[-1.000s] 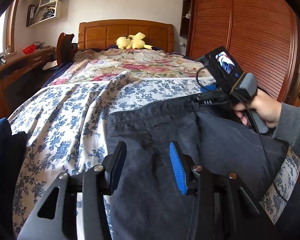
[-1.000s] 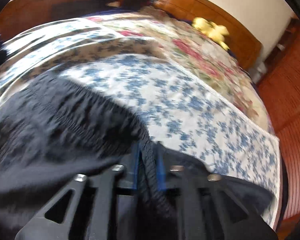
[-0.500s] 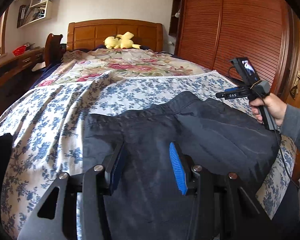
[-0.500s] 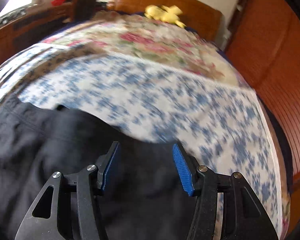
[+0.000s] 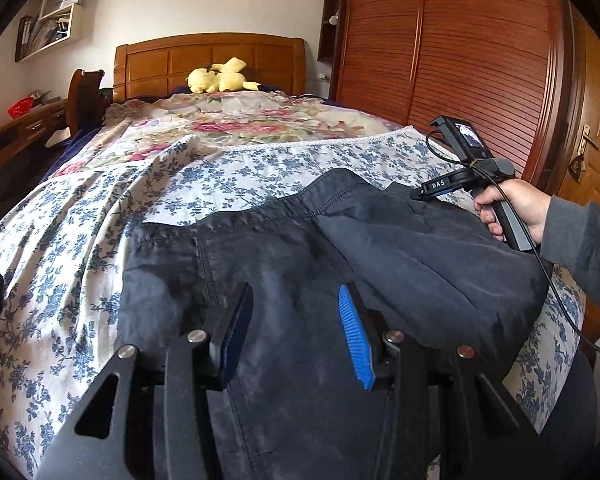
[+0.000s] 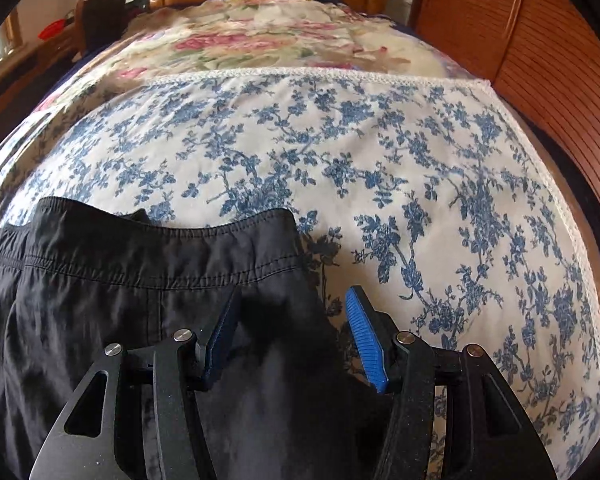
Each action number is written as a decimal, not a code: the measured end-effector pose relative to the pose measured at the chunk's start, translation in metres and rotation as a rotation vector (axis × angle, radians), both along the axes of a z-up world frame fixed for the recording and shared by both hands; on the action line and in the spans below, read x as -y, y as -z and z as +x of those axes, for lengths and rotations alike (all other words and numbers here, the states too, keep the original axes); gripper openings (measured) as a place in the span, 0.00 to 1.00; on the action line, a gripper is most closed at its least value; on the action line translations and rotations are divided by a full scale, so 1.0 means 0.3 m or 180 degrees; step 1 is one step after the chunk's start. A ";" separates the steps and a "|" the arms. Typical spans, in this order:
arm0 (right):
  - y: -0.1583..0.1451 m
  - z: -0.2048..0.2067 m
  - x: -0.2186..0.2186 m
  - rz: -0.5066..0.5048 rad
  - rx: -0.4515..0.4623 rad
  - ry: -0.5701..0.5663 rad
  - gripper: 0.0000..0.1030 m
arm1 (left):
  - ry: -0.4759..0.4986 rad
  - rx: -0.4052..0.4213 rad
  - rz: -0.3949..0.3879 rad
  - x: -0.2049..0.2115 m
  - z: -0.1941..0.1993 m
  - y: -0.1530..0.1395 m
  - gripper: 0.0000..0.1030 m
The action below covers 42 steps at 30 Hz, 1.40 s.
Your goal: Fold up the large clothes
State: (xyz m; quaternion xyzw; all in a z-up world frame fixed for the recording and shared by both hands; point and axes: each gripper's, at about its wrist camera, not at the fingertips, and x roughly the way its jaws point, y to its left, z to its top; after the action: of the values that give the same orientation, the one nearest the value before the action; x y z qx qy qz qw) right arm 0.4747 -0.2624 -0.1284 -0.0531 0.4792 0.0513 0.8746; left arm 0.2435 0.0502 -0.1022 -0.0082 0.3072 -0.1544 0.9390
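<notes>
1. On the bed (image 5: 80, 240), dark trousers (image 5: 300, 264) lie spread over the blue-floral sheet (image 6: 380, 168), waistband toward 12 o'clock, legs running toward 6 o'clock and out of frame.
2. Change: one second ago the right gripper (image 6: 292, 332) was clenched on the bunched waistband and lifting it; half a second ago its fingers were already released; now the waistband (image 6: 160, 236) rests flat on the sheet.
3. Right gripper state: released, holding nothing; it hovers over the trousers' right edge, its left pad over fabric and its right pad (image 6: 366, 336) over the sheet.
4. Left gripper (image 5: 296, 332) state: released in all three moments, holding nothing; it hovers above the trouser seat.
5. Meaning for the task, as a judgement: the lay-out step appears finished; a fold has not yet begun; the next grasp likely falls on a side edge or on the waistband.
6. A flap of fabric (image 5: 440, 264) lies doubled over at 3 o'clock in the left view; smoothing is probably needed before folding.
7. Materials: trousers are thin, matte, woven cloth, finely creased, with double stitching and a gathered elastic waistband; limp, so they will sag when lifted.
8. Sheet: soft cotton, wrinkled, with a lace edge at 12 o'clock; a pink-floral cover (image 6: 260, 40) lies beyond it.
</notes>
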 end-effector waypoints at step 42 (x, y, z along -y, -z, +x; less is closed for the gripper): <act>-0.116 -0.793 0.046 0.0241 0.0365 -0.0759 0.38 | 0.0137 0.0009 0.0010 0.244 -0.199 -0.038 0.42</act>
State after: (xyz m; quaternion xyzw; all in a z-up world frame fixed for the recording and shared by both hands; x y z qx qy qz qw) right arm 0.2367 -0.2762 -0.0936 -0.0795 0.4165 0.1697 0.8896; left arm 0.1839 -0.0231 -0.0909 0.0001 0.3062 -0.1742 0.9359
